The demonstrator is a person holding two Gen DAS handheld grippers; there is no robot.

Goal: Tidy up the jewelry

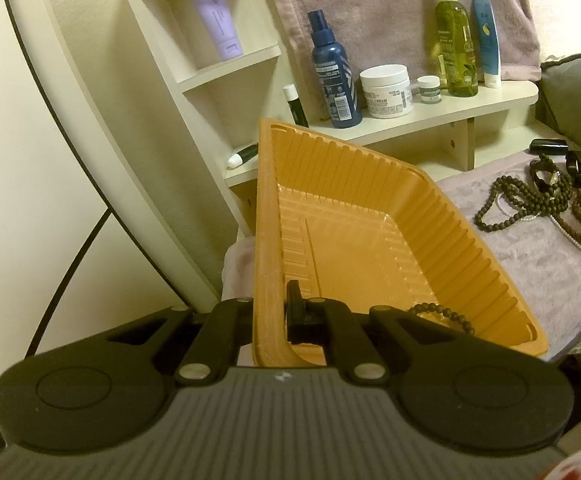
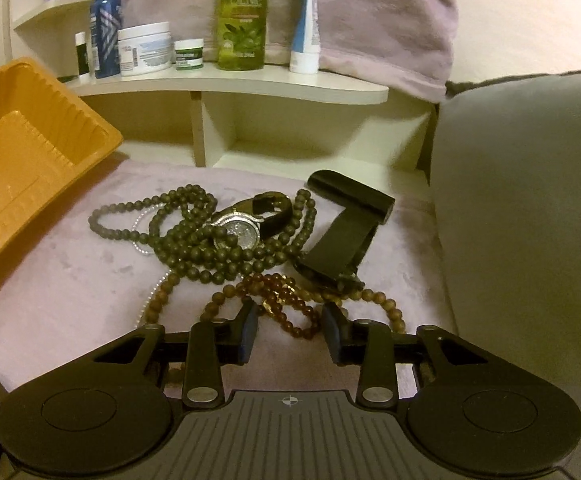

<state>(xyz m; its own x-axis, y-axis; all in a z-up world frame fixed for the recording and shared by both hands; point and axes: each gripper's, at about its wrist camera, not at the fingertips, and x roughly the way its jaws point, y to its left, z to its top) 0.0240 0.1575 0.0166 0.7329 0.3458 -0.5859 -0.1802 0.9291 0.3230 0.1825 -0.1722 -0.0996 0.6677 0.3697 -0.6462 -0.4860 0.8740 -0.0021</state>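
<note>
Left gripper (image 1: 270, 312) — clamped on tray rim (image 1: 264, 240)

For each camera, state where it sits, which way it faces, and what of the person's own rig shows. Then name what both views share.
Left wrist: sits on the left gripper, facing along its fingers into the orange tray, whose rim it clamps; only the gripper shows.
Right wrist: sits on the right gripper, looking over the jewelry pile on the pink cloth toward the shelf; its fingers stand apart, holding nothing.
Shared: the tray, the pile, the green olive bottle, the white jar.
</note>
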